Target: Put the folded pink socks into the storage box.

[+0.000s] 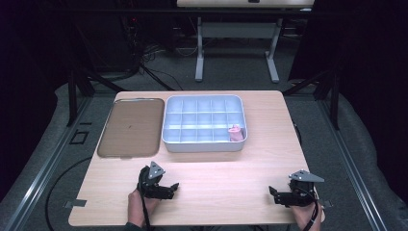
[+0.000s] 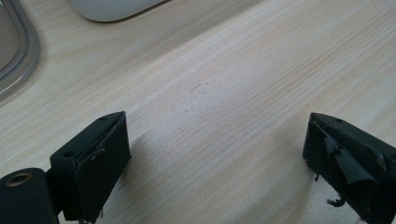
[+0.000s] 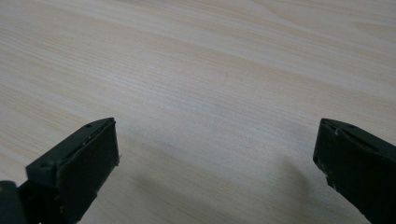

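Wooden table (image 1: 216, 183): left gripper (image 1: 169, 188) and right gripper (image 1: 275, 195) rest near its front edge, jaws spread, gripping nothing

Front half of table (image 1: 226, 178) bare, open passage. Tray (image 1: 131, 127) and bin (image 1: 204, 144) side by side block far half.

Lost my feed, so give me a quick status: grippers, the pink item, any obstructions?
Left hand-held gripper open, empty. Right hand-held gripper open, empty. Pink item in near-right compartment of the divided tray. Nothing blocking.
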A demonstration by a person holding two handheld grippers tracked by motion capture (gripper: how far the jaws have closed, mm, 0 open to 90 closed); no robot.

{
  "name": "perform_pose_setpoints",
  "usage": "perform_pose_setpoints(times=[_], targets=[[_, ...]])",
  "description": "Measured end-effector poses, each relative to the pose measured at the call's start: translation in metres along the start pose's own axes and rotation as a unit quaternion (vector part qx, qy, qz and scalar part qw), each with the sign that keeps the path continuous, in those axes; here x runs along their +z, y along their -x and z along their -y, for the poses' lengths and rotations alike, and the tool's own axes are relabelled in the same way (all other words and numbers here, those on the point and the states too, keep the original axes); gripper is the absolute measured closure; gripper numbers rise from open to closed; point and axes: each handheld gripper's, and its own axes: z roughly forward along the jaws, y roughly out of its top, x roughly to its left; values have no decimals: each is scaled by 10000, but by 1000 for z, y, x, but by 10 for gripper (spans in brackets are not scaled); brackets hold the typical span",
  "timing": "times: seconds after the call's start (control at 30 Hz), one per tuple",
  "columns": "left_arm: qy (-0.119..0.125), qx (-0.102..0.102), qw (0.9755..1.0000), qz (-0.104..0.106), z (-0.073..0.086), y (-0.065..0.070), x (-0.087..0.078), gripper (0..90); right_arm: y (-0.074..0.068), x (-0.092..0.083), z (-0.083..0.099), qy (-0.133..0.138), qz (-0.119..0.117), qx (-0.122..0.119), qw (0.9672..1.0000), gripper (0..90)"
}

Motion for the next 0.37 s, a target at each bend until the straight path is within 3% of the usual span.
perform_pose_setpoints(times=[0.13,0.27,0.37], targets=[[-1,11,10000,-11,0,0,0,73,3,7,2,-189,-168,-38,9997,0],[-3,5,10000,-14,0,0,0,73,-1,9,2,-243,-48,-233,9994,0],[-2,6,10000,-15,0,0,0,73,-2,10,3,-159,-71,-248,9995,0]])
